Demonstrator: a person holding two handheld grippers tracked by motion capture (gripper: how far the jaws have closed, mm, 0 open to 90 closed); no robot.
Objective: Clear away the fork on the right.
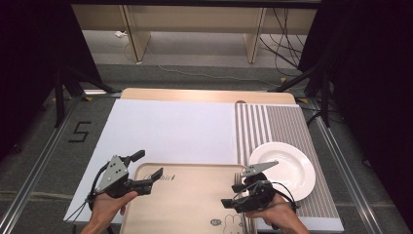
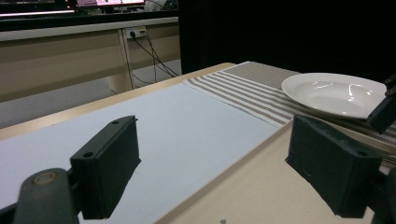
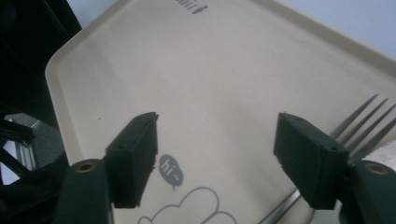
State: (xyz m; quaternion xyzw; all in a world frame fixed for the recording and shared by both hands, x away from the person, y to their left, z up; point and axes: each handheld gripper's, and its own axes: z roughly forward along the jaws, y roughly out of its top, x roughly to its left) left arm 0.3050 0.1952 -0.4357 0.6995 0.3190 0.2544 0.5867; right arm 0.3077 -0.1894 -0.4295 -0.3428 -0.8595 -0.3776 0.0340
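A beige tray (image 1: 185,195) with a printed cartoon lies at the near edge of the table. A metal fork (image 1: 238,175) rests along its right side, tines pointing away from me. My right gripper (image 1: 232,195) hovers over that side of the tray, jaws open and nothing between them. In the right gripper view the fork (image 3: 366,119) passes beneath the right-hand jaw, and the gripper (image 3: 215,154) frames bare tray (image 3: 201,70). My left gripper (image 1: 148,165) is open over the tray's far left corner, its jaws (image 2: 215,154) wide apart and holding nothing.
A white deep plate (image 1: 287,168) sits on a striped placemat (image 1: 277,122) right of the tray, close to my right gripper. A white mat (image 1: 165,129) covers the table's middle and left. The plate (image 2: 336,93) also appears in the left gripper view.
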